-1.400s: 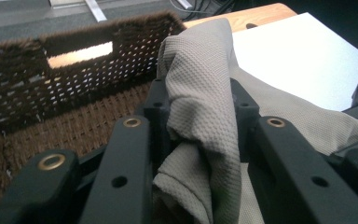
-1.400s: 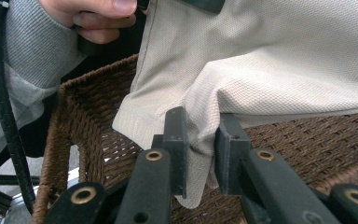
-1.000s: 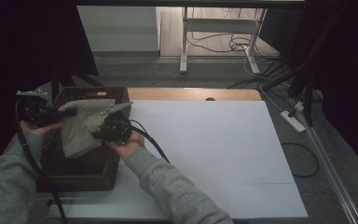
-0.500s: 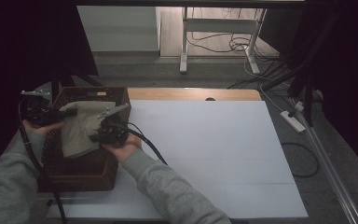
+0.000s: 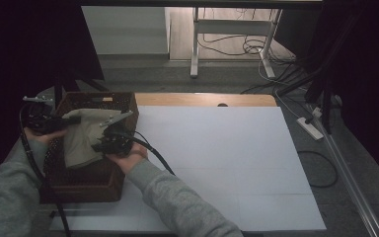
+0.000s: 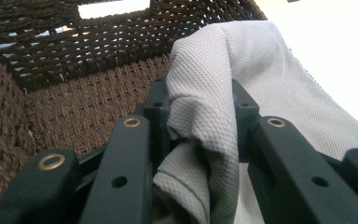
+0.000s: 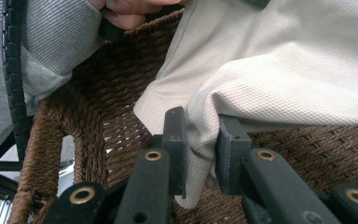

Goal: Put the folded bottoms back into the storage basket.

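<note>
Jaws of our left gripper clamp a fold of the pale beige textured cloth, and our right gripper pinches another edge of the same cloth. We hold it stretched between both grippers, just above the dark brown woven wicker basket, whose walls stand close on every side. Beyond the basket's right rim, we see the white table sheet lying wide and bare.

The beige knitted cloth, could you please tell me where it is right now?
In the high view the beige knitted cloth hangs over the dark brown woven basket at the table's left, clamped between the left claw and right claw.
</note>
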`<state>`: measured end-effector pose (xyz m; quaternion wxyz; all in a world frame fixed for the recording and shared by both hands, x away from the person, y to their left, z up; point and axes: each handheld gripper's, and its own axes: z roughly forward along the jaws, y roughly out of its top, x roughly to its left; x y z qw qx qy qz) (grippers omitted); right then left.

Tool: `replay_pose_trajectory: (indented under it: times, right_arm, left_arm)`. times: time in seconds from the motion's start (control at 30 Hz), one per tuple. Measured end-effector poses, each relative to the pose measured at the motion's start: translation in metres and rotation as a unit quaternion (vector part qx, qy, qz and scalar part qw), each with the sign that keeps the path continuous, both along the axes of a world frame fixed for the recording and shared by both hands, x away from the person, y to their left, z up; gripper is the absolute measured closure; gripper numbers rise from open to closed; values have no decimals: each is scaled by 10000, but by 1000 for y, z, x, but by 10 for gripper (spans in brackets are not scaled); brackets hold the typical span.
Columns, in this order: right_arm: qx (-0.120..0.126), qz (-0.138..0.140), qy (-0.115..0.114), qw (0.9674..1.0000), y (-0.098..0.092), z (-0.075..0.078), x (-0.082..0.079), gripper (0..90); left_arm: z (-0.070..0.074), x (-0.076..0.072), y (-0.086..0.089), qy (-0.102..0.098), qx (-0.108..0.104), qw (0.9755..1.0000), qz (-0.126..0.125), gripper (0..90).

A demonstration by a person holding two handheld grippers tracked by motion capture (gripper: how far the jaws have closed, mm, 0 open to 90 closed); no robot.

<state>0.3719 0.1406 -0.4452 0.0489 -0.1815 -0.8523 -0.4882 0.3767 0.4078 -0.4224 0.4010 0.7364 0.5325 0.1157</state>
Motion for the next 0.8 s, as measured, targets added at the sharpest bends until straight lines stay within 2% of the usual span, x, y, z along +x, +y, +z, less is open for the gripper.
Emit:
replay_pose_trajectory:
  times: [0.5, 0.6, 0.63, 0.7, 0.73, 0.8]
  right_arm:
    - [-44, 17, -23, 10000, 6, -1, -2, 755]
    - [-59, 10, -23, 10000, 7, 0, -2, 730]
    - [-56, 0, -40, 10000, 7, 0, -3, 683]
    - [-117, -95, -84, 9999, 8, -1, -3, 451]
    - [-205, -179, -55, 9996, 8, -1, -3, 356]
    - [-284, -272, 28, 9992, 4, 0, -1, 286]
  left_arm:
    - [-4, 1, 2, 58, 22, 10000, 18, 676]
    - [-5, 2, 2, 94, 94, 9999, 74, 657]
    - [-6, 3, 1, 164, 222, 9995, 131, 610]
    - [-8, 6, -2, 364, 506, 9976, 288, 370]
    - [-9, 7, -2, 429, 524, 9971, 341, 283]
    - [-9, 7, -3, 438, 560, 9967, 385, 247]
